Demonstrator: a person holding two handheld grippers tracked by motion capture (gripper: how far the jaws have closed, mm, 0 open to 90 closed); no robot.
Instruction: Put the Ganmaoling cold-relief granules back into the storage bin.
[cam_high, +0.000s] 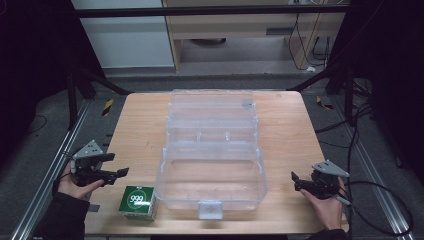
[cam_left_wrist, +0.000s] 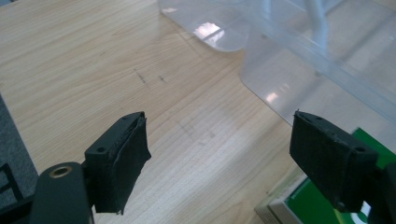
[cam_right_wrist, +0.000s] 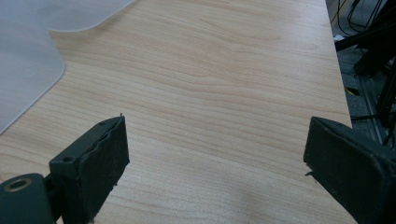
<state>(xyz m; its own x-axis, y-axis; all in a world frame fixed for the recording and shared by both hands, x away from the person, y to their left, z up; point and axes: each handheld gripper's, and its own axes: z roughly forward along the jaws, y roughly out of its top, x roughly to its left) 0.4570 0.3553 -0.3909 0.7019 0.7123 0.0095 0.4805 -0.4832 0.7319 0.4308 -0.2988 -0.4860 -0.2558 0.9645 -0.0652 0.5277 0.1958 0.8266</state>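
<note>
A clear plastic storage box (cam_high: 212, 182) lies open in the middle of the wooden table (cam_high: 140, 130), its lid (cam_high: 212, 107) folded back toward the far side. A small green and white carton (cam_high: 138, 202) marked 999 stands at the box's front left corner. My left gripper (cam_high: 118, 166) hovers at the table's left edge, just left of the carton, jaws apart with nothing between them. In the left gripper view the carton (cam_left_wrist: 322, 203) peeks out behind the right jaw and the box (cam_left_wrist: 327, 60) lies ahead. My right gripper (cam_high: 293, 181) is open at the right, near the box's front right corner.
Metal frame rails run along both sides of the table. Cables (cam_high: 380, 200) trail on the floor at the right. A cabinet and more cables stand beyond the far edge. Bare wood lies left and right of the box.
</note>
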